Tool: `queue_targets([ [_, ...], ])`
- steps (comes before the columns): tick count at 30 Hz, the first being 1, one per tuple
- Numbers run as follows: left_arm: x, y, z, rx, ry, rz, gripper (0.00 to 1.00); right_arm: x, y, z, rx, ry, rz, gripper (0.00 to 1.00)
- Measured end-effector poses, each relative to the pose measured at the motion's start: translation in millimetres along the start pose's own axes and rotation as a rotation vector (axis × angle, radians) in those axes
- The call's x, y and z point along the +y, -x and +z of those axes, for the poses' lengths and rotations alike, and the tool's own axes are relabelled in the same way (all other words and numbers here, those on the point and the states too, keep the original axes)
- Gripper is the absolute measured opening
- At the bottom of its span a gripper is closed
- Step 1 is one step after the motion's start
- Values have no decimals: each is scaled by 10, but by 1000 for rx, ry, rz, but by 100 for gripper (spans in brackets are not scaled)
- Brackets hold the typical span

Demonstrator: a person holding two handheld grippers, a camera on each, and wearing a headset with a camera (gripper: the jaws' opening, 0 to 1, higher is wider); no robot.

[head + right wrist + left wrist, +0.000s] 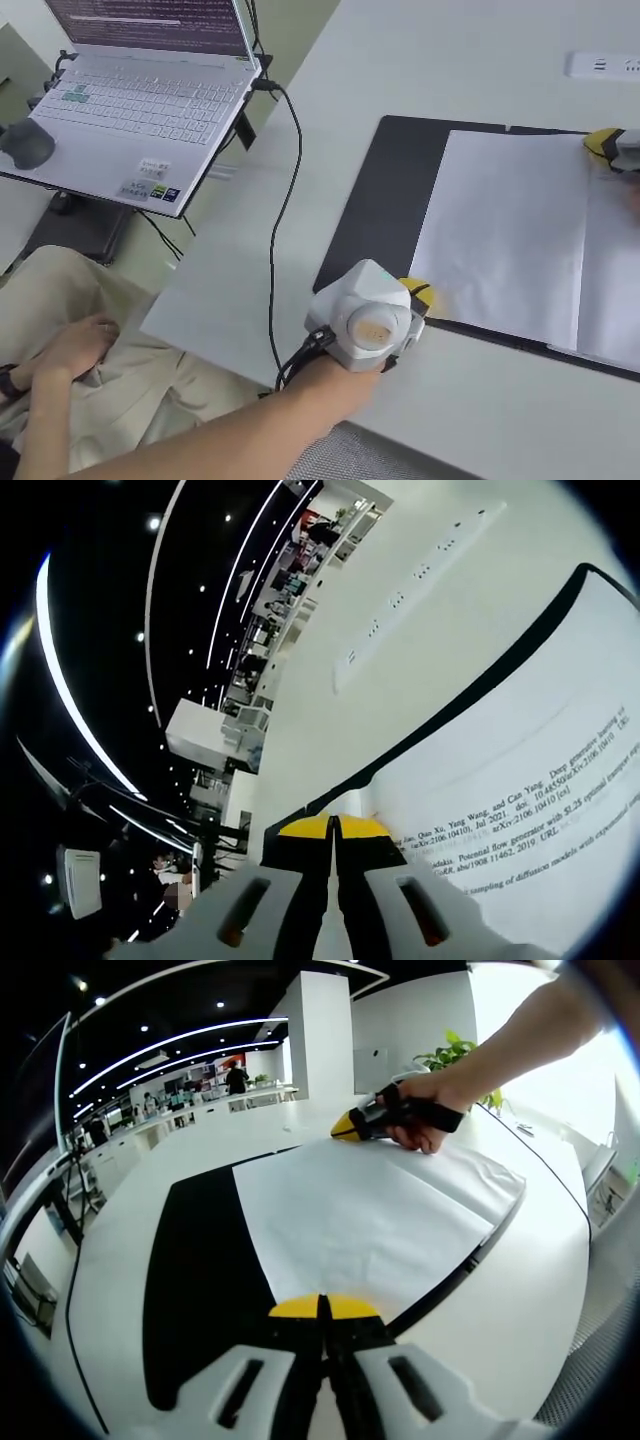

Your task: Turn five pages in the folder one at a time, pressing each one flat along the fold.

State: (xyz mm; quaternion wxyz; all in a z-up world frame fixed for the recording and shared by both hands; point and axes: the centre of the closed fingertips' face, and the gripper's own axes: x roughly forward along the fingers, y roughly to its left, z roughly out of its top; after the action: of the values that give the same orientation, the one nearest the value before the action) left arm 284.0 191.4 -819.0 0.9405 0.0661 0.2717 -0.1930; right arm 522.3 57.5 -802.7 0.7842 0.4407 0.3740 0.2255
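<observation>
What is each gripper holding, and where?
Cannot be told: left gripper rests shut at the near corner of the page, right gripper shut at its far edge.

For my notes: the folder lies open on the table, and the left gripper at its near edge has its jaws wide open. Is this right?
Not quite. The left gripper has its jaws shut, tips together, as the left gripper view shows. The folder does lie open on the table.

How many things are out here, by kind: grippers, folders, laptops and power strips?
grippers: 2, the left gripper and the right gripper
folder: 1
laptop: 1
power strip: 1
Total: 5
</observation>
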Motion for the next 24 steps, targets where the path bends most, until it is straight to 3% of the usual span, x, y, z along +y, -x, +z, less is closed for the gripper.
queue_targets([
  [9,-5,-2,6,0,-5,-1,0,6,89,-153,65,41,4,0],
  [24,-4,-12,-10,2,-13,-1,0,-9,197,-311,106,62,11,0],
])
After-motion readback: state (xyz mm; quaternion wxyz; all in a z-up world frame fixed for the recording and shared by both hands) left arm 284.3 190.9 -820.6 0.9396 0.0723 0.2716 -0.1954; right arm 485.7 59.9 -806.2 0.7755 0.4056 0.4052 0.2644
